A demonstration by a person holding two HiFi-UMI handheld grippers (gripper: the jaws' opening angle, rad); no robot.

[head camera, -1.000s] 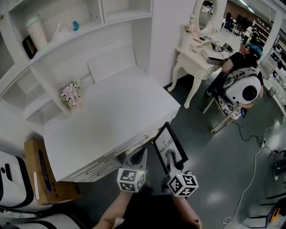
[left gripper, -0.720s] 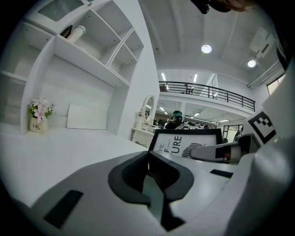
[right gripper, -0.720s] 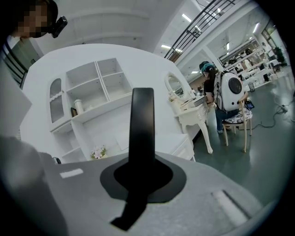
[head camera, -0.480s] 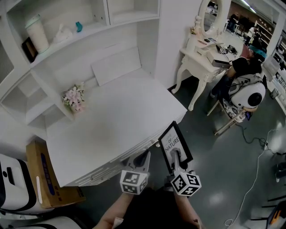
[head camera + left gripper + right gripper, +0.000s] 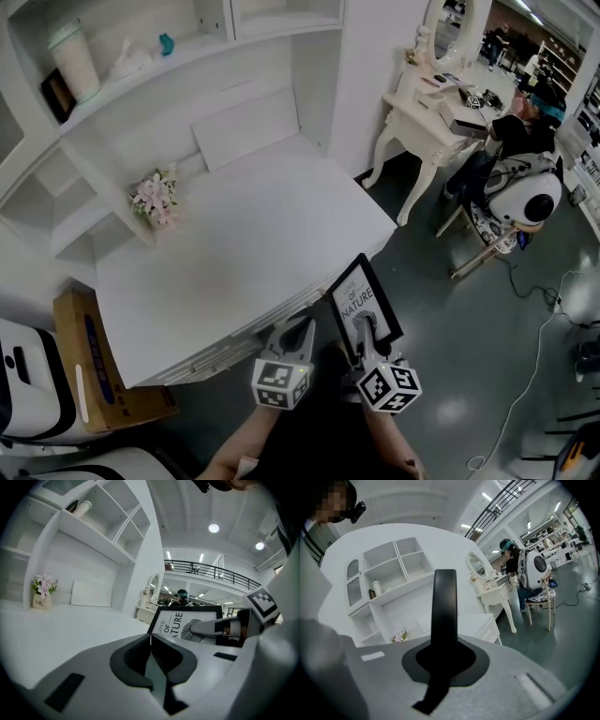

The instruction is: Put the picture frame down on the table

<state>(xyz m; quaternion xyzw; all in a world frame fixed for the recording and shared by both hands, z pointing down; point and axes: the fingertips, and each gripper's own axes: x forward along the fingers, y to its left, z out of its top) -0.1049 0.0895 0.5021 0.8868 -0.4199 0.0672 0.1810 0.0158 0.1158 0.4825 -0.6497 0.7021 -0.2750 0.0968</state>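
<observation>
A black picture frame (image 5: 361, 307) with a white print stands upright in my right gripper (image 5: 361, 330), which is shut on its lower edge. It hangs in the air just off the front right corner of the white table (image 5: 234, 244). In the right gripper view the frame (image 5: 445, 606) shows edge-on as a black bar between the jaws. My left gripper (image 5: 298, 335) is shut with nothing in it, just left of the frame and below the table's front edge. The left gripper view shows the frame (image 5: 187, 623) to the right, with the right gripper's fingers (image 5: 211, 627) on it.
A pot of pink flowers (image 5: 153, 197) stands at the table's back left, a white board (image 5: 246, 127) leans against the back wall. Shelves (image 5: 141, 56) rise above. A cardboard box (image 5: 94, 361) sits on the floor at left. A dressing table (image 5: 436, 108) and a seated person (image 5: 516, 131) are at right.
Both grippers and the frame have shifted slightly towards the table's front edge. The grip on the frame is unchanged.
</observation>
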